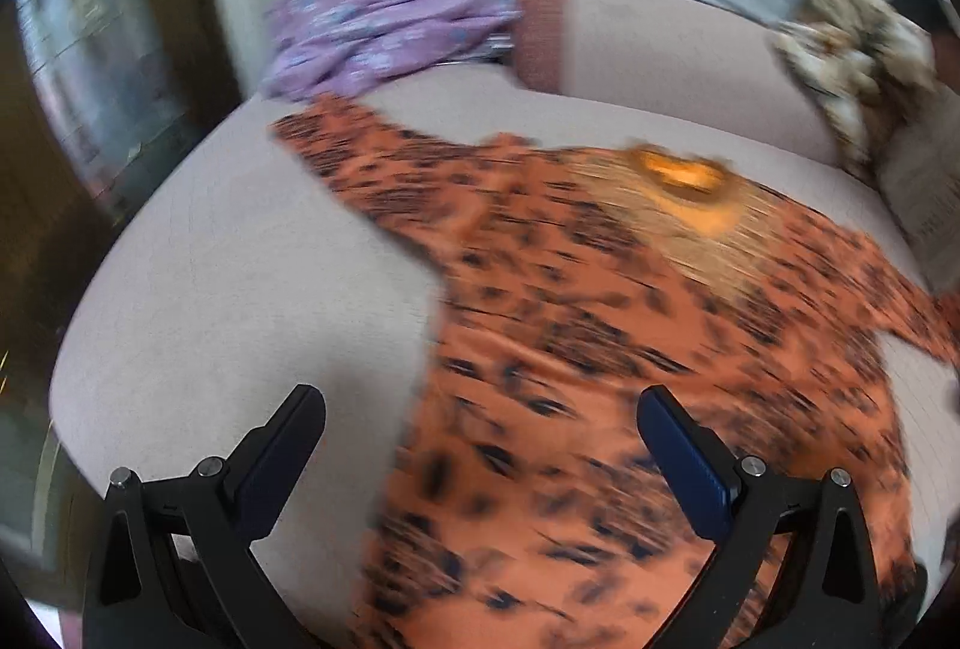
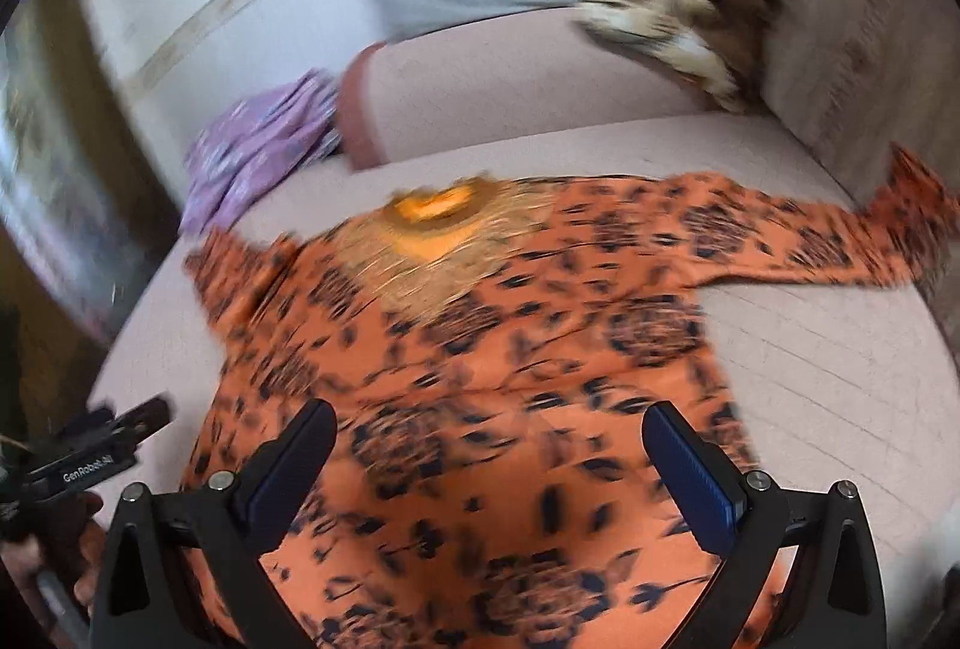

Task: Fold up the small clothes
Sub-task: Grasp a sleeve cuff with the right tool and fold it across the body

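An orange top with a dark flower print (image 1: pixel 600 349) lies spread flat on a pale pink sofa seat (image 1: pixel 210 289), neck away from me, sleeves out to both sides. It also fills the right wrist view (image 2: pixel 480 349). My left gripper (image 1: pixel 480 409) is open and empty above the top's left hem edge. My right gripper (image 2: pixel 489 421) is open and empty above the lower middle of the top. The left gripper's body shows at the lower left of the right wrist view (image 2: pixel 90 451). Both views are blurred.
A purple flowered garment (image 1: pixel 384 25) lies crumpled at the sofa's far left corner. A brown and white patterned cloth (image 1: pixel 852 55) and a pale cushion (image 2: pixel 852 37) sit at the far right. The sofa back (image 1: pixel 660 43) rises behind.
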Demonstrator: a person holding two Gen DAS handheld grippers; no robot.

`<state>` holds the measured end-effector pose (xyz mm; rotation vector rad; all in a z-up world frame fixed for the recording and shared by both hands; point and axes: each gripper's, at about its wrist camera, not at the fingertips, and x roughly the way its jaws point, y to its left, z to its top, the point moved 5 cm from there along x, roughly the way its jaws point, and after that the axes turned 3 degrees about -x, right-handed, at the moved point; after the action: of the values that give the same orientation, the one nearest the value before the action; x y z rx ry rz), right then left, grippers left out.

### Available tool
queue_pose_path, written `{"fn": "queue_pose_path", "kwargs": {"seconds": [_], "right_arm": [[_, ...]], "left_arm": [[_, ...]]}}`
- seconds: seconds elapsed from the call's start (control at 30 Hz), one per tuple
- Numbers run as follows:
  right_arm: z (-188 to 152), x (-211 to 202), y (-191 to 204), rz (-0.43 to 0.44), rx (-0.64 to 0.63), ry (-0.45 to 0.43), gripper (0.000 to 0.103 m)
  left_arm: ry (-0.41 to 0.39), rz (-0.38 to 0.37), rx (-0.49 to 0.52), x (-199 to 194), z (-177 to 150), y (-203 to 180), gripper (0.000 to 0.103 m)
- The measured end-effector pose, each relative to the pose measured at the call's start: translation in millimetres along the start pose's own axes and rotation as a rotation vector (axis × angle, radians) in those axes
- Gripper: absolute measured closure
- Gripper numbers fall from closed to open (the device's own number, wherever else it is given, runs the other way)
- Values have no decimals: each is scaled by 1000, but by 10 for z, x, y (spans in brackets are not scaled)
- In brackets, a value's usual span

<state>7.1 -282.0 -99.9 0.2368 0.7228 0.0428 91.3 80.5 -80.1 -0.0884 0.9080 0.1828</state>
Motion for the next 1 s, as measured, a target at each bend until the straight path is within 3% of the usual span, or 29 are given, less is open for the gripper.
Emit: {"fn": "queue_pose_path", "kwargs": {"seconds": [0.1, 0.23, 0.33, 0.4, 0.53, 0.63, 0.7, 0.77, 0.8, 0.93, 0.97, 1.0], "right_arm": [[144, -12, -761, -24, 162, -45, 0], [235, 55, -1987, -150, 389, -71, 0], [264, 134, -2795, -242, 498, -79, 1], [285, 187, -3220, -242, 595, -88, 4], [461, 336, -3659, -284, 653, -105, 6], [567, 514, -3829, -344, 665, -101, 13], [612, 624, -3964, -384, 683, -99, 25], [656, 692, -4065, -441, 679, -95, 49], [670, 715, -4132, -467, 696, -87, 57], [695, 814, -4315, -493, 729, -65, 72], [743, 835, -4320, -480, 721, -62, 85], [854, 845, -4282, -451, 698, -64, 89]], "left_arm": [[24, 93, -82, 306, 146, 424, 0], [87, 238, -183, 800, 263, 1057, 0], [107, 297, -229, 1023, 292, 1325, 0], [108, 314, -238, 1094, 295, 1367, 0], [117, 317, -242, 1287, 282, 1390, 0], [158, 297, -256, 1484, 226, 1418, 0], [156, 250, -333, 1495, 198, 1495, 0], [155, 241, -354, 1494, 208, 1537, 0], [153, 242, -349, 1499, 203, 1537, 0], [111, 257, -351, 1490, 176, 1514, 0], [105, 257, -353, 1446, 151, 1517, 0], [93, 257, -360, 1435, 148, 1524, 0]]}}
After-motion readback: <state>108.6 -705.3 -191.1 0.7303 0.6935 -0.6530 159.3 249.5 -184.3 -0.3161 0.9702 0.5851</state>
